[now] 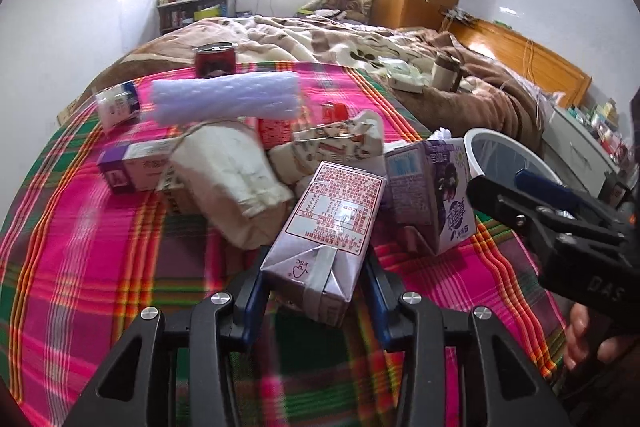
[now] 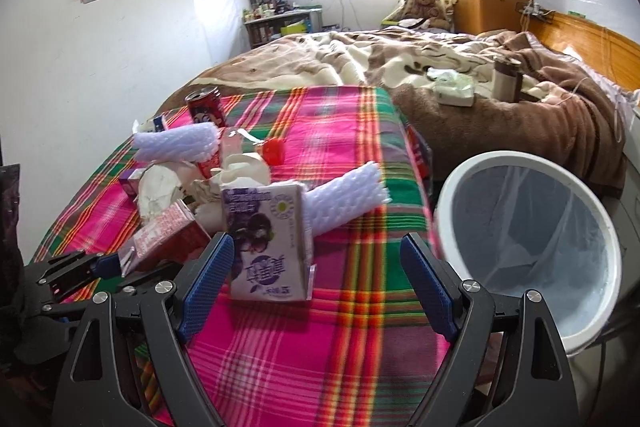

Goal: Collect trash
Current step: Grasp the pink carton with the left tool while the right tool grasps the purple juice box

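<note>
Trash lies piled on a bright plaid cloth (image 1: 80, 267). My left gripper (image 1: 316, 279) is shut on a drink carton with a red-print label (image 1: 332, 219); the same carton shows in the right wrist view (image 2: 168, 235). My right gripper (image 2: 316, 287) is open, its fingers on either side of a purple milk carton (image 2: 268, 239) that stands upright on the cloth (image 2: 320, 355). That carton also shows in the left wrist view (image 1: 436, 195). A white bin with a clear liner (image 2: 528, 247) stands to the right of the bed edge.
Also on the cloth: a red can (image 1: 214, 61), white foam rolls (image 1: 228, 99) (image 2: 348, 195), crumpled paper bags (image 1: 232, 179), small boxes (image 1: 132, 167), a red cap (image 2: 274, 151). A brown blanket with a cup and tissue box (image 2: 456, 91) lies behind.
</note>
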`<state>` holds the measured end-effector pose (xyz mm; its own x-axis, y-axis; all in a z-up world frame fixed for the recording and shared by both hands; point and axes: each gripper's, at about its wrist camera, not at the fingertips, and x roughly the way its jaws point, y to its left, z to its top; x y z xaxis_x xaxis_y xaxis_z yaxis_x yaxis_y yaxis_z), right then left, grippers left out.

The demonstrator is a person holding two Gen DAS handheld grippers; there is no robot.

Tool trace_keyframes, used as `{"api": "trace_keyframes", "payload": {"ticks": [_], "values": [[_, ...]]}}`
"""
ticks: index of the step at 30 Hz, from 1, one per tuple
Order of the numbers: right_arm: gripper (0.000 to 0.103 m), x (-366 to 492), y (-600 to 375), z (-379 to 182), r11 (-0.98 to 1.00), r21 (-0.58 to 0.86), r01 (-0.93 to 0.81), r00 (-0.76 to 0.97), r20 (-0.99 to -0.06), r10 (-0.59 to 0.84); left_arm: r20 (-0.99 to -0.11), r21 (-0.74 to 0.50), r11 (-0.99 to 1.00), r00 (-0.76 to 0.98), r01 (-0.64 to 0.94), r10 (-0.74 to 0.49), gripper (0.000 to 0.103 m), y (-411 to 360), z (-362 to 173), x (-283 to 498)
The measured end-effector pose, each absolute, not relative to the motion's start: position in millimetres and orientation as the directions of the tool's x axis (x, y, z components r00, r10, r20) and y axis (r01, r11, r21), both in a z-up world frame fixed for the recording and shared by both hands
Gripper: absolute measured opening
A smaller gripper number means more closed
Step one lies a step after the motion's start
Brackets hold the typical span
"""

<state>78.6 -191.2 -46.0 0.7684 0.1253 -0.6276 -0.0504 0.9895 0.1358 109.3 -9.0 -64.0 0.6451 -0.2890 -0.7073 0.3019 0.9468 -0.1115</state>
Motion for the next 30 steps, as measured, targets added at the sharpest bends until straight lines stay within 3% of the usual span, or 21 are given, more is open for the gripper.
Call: {"api": "trace_keyframes", "payload": {"ticks": [12,13,15,18,21,22,24,30], "values": [[0.086,94,-166,-56,0.990,0.108,-0.092,0.728,-0.670,0.141,-0.714,-0.123,0.974,0.665,0.190,-0.220,0.044,26,-69,96],[0.083,96,-167,-57,0.991,0.106,-0.081,0.724,-0.677,0.132,-0.709,-0.116,0.974,0.671,0.196,-0.220,0.046,24,-68,96],[0.072,99,-169,-59,0.989,0.125,-0.075,0.712,-0.688,0.141,-0.701,-0.108,0.973,0.678,0.203,-0.219,0.061,21,-67,97],[0.068,102,-169,-62,0.988,0.140,-0.070,0.699,-0.699,0.149,-0.701,-0.137,0.967,0.669,0.216,-0.249,0.062,19,-65,102],[0.057,100,-169,-62,0.984,0.157,-0.080,0.696,-0.698,0.168,-0.708,-0.133,0.966,0.662,0.220,-0.248,0.062,17,-66,105],[0.057,100,-168,-62,0.984,0.158,-0.082,0.695,-0.698,0.170,-0.707,-0.126,0.967,0.664,0.221,-0.244,0.061,17,-66,104],[0.057,97,-167,-61,0.983,0.161,-0.089,0.697,-0.695,0.177,-0.714,-0.121,0.966,0.657,0.227,-0.243,0.043,15,-67,104],[0.057,91,-169,-57,0.979,0.179,-0.100,0.712,-0.674,0.196,-0.704,-0.127,0.967,0.667,0.221,-0.245,0.038,14,-61,98]]}}
